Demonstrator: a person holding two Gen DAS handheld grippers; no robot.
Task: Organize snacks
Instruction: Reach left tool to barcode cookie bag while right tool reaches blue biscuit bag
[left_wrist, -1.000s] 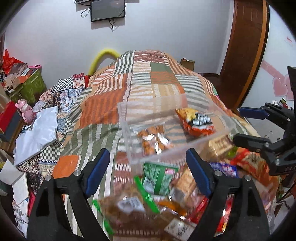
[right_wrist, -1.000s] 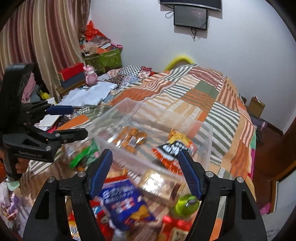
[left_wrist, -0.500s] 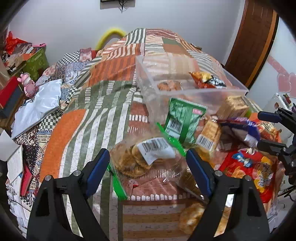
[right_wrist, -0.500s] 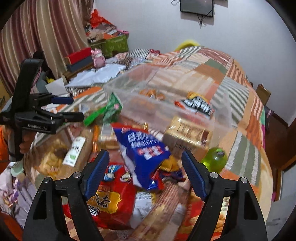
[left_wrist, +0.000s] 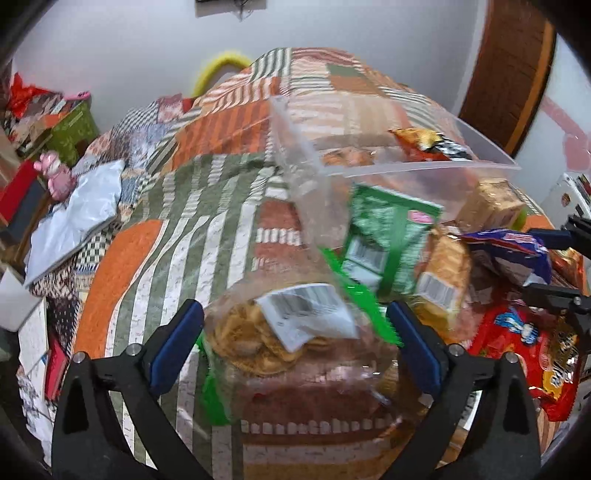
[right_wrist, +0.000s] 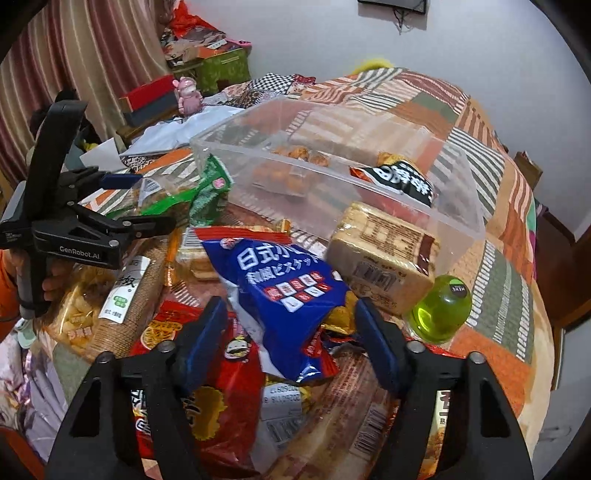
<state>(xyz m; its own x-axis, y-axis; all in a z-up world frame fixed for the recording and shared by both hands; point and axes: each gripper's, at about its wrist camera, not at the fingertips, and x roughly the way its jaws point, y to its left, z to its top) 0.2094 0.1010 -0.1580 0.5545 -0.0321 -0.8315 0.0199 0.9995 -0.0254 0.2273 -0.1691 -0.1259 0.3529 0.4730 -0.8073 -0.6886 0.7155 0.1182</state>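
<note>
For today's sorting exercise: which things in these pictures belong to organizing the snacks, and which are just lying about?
Job:
clear plastic bin
blue biscuit bag
clear bag of round crackers
green snack packet
tan wafer pack
red crisp bag

Lying about:
pink toy figure
green storage box
white folded cloth
patchwork quilt

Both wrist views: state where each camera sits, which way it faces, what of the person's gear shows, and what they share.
Left wrist: on the left gripper, facing a clear cookie bag; the right gripper's fingers show at the right edge.
Right wrist: on the right gripper, facing a blue biscuit bag; the left gripper and the hand holding it show.
Shared: clear bin, quilt.
</note>
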